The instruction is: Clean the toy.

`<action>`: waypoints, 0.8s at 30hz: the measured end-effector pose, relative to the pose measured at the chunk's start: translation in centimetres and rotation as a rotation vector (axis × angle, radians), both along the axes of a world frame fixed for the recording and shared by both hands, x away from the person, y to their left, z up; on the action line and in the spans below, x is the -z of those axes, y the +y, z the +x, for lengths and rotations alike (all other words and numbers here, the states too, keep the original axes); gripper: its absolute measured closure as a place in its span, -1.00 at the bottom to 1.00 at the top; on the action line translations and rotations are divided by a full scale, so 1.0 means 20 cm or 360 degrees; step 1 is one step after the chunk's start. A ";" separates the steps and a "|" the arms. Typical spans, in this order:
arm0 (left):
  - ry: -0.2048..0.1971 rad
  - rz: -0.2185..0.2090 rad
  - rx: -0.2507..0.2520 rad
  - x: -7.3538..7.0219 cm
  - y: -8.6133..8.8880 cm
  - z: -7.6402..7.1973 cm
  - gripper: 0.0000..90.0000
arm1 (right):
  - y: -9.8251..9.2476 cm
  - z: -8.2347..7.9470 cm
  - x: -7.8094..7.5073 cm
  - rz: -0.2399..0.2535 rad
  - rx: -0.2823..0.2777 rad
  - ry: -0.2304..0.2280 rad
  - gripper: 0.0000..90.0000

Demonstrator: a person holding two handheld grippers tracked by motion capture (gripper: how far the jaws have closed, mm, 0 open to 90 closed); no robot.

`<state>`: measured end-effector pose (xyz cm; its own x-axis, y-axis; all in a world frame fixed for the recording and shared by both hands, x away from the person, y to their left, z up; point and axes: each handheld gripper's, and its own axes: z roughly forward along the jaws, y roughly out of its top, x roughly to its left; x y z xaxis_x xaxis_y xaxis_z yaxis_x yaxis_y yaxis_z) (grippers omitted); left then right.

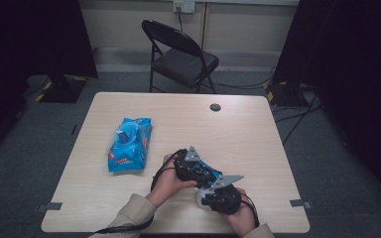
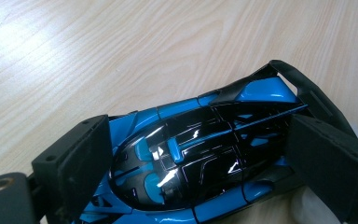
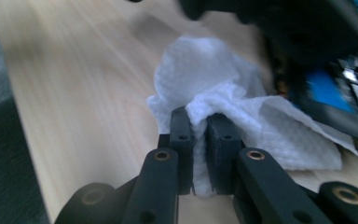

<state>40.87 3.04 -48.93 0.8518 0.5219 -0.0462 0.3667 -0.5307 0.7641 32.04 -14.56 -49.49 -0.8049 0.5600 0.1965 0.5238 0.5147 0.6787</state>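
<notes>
The pack (image 1: 129,144) lies left on the worktop (image 1: 248,129). Left gripper (image 2: 191,163) clamps the car (image 2: 200,154) between 2 fingers; right gripper (image 3: 199,123) pinches the wipe (image 3: 214,88) beside it. Hold the car steady, wipe lightly.

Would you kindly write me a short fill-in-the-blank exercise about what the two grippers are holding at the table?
1. The left gripper is clamped on a blue and black toy ____.
2. The right gripper pinches a white ____.
3. The blue wipes packet lies on the wooden ____.
4. Beyond the table stands a black folding ____.

Missing words: car; wipe; table; chair
</notes>
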 end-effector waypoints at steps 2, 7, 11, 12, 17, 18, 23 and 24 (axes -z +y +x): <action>-0.0002 -0.0004 0.0001 0.00 0.00 0.00 -0.84 | 0.01 -0.01 -0.01 -0.0005 -0.0038 0.0000 0.83; -0.0001 -0.0012 0.0001 0.00 0.00 0.00 -0.84 | -0.01 -0.02 -0.07 0.0034 -0.0068 -0.0009 0.83; 0.0001 -0.0010 0.0000 0.00 0.00 0.00 -0.84 | -0.07 -0.03 -0.10 0.0048 -0.0040 -0.0009 0.83; -0.0001 -0.0012 -0.0001 0.00 0.00 0.00 -0.84 | -0.09 -0.03 -0.11 0.0045 -0.0024 -0.0017 0.83; 0.0000 0.0004 0.0002 0.00 0.00 0.00 -0.84 | -0.19 -0.02 -0.18 0.0102 0.0052 -0.0057 0.83; 0.0003 0.0004 0.0003 0.00 0.00 0.00 -0.84 | -0.21 -0.01 -0.20 0.0113 0.0071 -0.0071 0.83; 0.0009 0.0008 0.0004 0.00 0.00 0.01 -0.84 | -0.31 0.02 -0.28 0.0149 0.0169 -0.0130 0.82; 0.0012 0.0010 0.0004 0.00 0.00 0.01 -0.84 | -0.33 0.04 -0.30 0.0153 0.0185 -0.0144 0.82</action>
<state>41.00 2.99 -48.84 0.8527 0.5201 -0.0491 0.3709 -0.5364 0.7581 32.80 -21.14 -43.46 -0.7524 0.6326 0.1835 0.5108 0.3845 0.7689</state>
